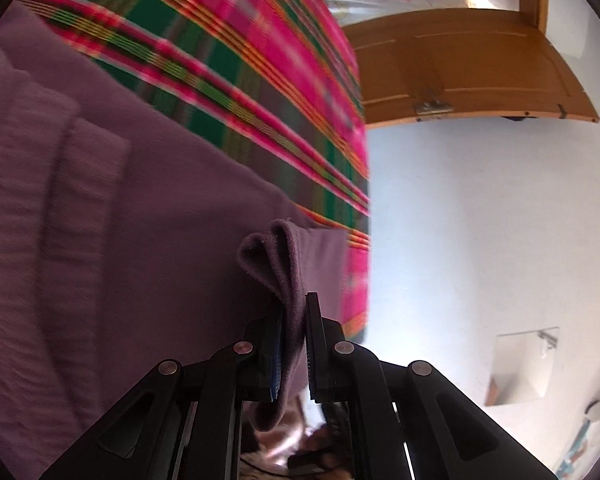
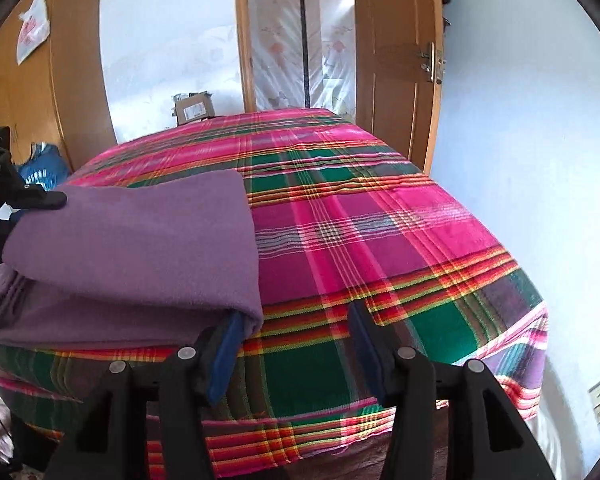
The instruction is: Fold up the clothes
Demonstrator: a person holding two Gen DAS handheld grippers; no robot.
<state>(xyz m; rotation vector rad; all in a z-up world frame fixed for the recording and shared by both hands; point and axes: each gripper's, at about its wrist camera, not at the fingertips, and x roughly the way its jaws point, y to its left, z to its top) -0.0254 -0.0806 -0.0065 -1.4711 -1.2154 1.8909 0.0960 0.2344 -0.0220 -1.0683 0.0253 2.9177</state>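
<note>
A purple fleece garment [image 2: 140, 240] lies partly folded on the left side of a bed covered by a pink, green and red plaid blanket [image 2: 360, 240]. In the left wrist view my left gripper [image 1: 294, 312] is shut on a doubled edge of the purple garment [image 1: 120, 220], which bunches up between the pads and hangs below them. My right gripper [image 2: 296, 316] stands open at the garment's near right corner. Its left finger [image 2: 228, 336] touches the folded edge, with only plaid blanket between the fingers. My left gripper also shows in the right wrist view, dark at the far left [image 2: 40, 198].
A wooden door [image 2: 396, 80] and a curtained doorway [image 2: 300, 40] stand beyond the bed. A wardrobe [image 2: 32, 100] is on the left, with a cardboard box [image 2: 194, 110] behind the bed and blue items [image 2: 42, 170] by the wardrobe. A white wall [image 2: 520, 160] runs along the right.
</note>
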